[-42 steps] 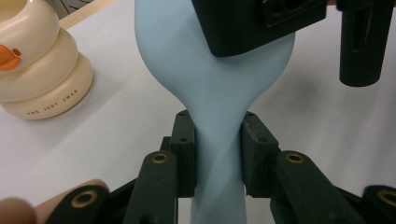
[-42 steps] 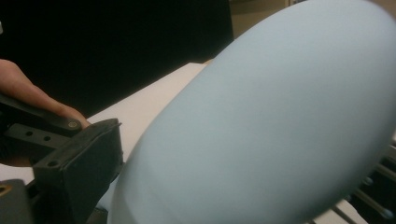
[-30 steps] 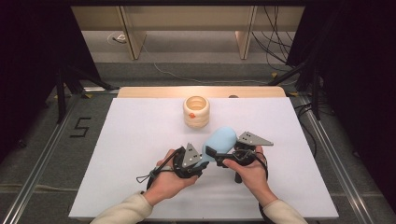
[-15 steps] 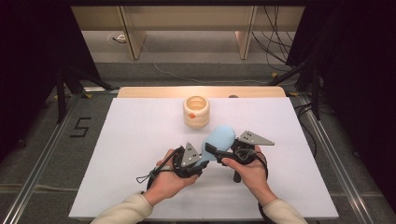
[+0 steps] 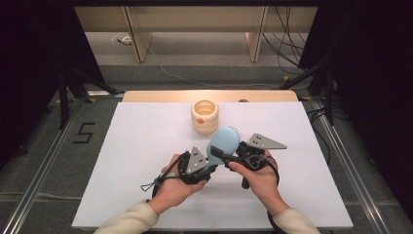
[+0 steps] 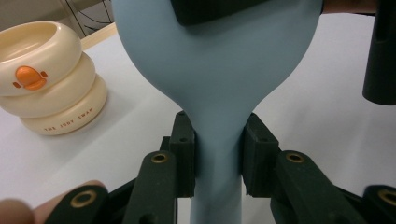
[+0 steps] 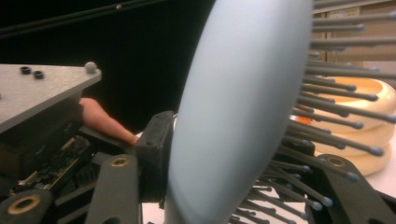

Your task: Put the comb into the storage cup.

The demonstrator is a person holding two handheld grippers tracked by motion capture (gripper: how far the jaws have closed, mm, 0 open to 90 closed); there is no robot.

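1. Blue hairbrush (image 5: 222, 145) held up off the white worktop (image 5: 146, 146), near-centre, between both hands.
2. Left gripper (image 5: 207, 168) fingers (image 6: 183, 154) pinching brush neck, one on each side, just below where handle widens into head; clear in left gripper view.
3. Right gripper (image 5: 221, 155) fingers have just been closing, brush head between them; now clamped across head.
4. In right gripper view, one finger (image 7: 156, 154) pressed on smooth back of brush (image 7: 233, 107), other on bristle side, bristles sticking out to the right.
5. Brush head tilted, pointing far-right in high view; bristles visible along its far edge.
6. Left hand (image 5: 170, 187) wrapped round left gripper body, cable looping off to the left.
7. Right hand (image 5: 258, 178) on right gripper, grey plate (image 5: 265, 142) on top, pointing right.
8. Cream ringed cup (image 5: 204, 116) with orange duck mark standing upright on worktop, far side of brush, close but apart.
9. Same cup at upper left in left gripper view (image 6: 46, 79); behind bristles in right gripper view (image 7: 359, 121).
10. Cream sleeves entering from near edge.
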